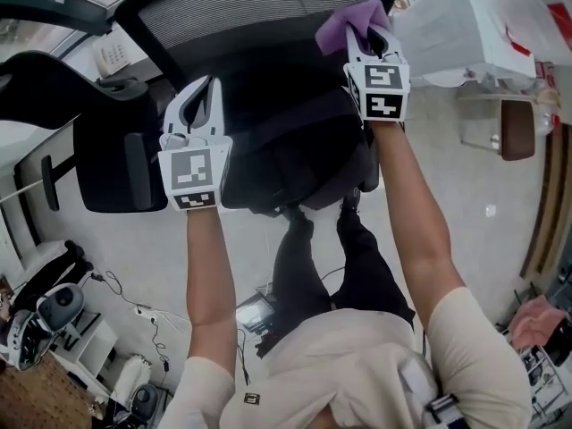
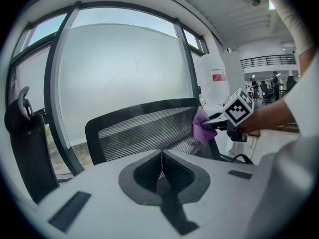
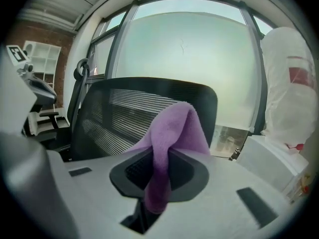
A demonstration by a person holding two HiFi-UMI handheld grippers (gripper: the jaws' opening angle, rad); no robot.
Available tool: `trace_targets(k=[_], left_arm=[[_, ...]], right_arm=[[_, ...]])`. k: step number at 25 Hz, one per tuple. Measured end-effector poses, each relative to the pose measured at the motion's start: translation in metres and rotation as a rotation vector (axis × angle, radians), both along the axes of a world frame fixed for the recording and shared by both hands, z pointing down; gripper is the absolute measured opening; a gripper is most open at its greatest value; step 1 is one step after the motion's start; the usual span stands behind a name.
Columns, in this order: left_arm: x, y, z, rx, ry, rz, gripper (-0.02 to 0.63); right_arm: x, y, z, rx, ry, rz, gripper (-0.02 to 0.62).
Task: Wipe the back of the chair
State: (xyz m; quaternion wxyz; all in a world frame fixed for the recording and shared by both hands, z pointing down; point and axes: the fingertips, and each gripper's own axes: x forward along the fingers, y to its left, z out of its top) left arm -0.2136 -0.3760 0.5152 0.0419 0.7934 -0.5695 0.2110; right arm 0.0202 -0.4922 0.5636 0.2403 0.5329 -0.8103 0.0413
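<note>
My right claw [image 1: 365, 34] pinches the purple cloth [image 1: 344, 18] tight so it cannot slip. It holds the cloth at the top right corner of the chair back [image 1: 241, 7], ready to rub. My left claw [image 1: 204, 96] is closed and holds nothing.

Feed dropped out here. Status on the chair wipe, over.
Right gripper shut on cloth, at top corner of chair back, contact unclear. Left gripper shut, empty, short of it. Nothing in the way.
</note>
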Motion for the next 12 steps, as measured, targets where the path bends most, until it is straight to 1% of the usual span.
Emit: trace_targets(k=[3, 5, 7, 9, 12], left_arm=[[-0.023, 0.005, 0.0, 0.005, 0.005, -0.024, 0.009], [-0.043, 0.011, 0.0, 0.006, 0.01, -0.048, 0.009], [-0.066, 0.021, 0.002, 0.002, 0.012, -0.081, 0.009], [-0.092, 0.032, 0.003, -0.004, 0.012, -0.115, 0.009], [-0.127, 0.05, 0.006, -0.015, 0.009, -0.163, 0.009]], right_arm=[[-0.036, -0.003, 0.005, -0.006, 0.003, -0.049, 0.046], [-0.077, -0.005, 0.008, -0.011, -0.004, -0.106, 0.046], [-0.132, -0.004, 0.008, -0.016, -0.022, -0.187, 0.046], [-0.199, 0.002, 0.007, -0.024, -0.034, -0.29, 0.046], [-0.294, 0.021, 0.014, -0.047, -0.008, -0.45, 0.046]])
